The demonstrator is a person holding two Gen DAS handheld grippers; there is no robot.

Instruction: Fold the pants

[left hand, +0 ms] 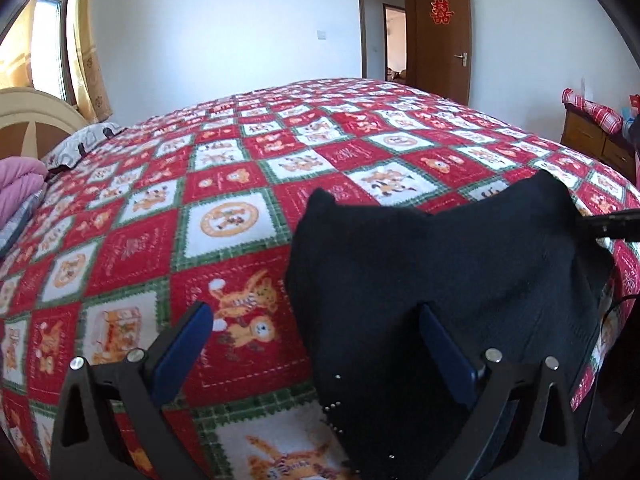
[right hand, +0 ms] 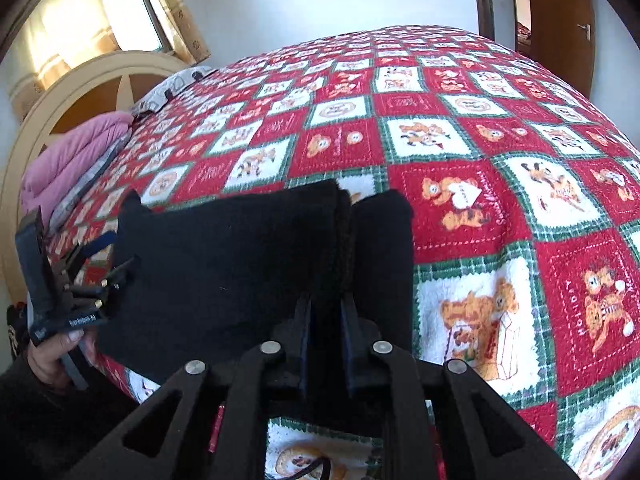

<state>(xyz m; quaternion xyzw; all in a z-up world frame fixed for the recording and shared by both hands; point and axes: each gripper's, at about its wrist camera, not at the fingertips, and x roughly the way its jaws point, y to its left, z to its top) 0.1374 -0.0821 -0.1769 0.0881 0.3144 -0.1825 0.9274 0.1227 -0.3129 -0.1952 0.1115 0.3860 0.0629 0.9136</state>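
Observation:
Black pants [left hand: 440, 264] lie folded into a compact bundle on the red, white and green patterned bedspread [left hand: 224, 184], near the bed's front edge. My left gripper [left hand: 316, 320] is open; its left finger is over the bedspread and its right finger [left hand: 444, 344] is over the pants' left part. In the right wrist view the pants [right hand: 240, 256] show stacked folded layers. My right gripper [right hand: 326, 308] is shut on the pants' near edge, with cloth between its fingers. The left gripper also shows in the right wrist view [right hand: 96, 264], at the pants' left edge.
A pink folded quilt [right hand: 76, 160] and a patterned pillow [right hand: 172, 84] lie by the cream headboard [right hand: 80, 84]. A window with curtains is behind. An open brown door [left hand: 440, 32] and a wooden cabinet [left hand: 596, 140] stand beyond the bed.

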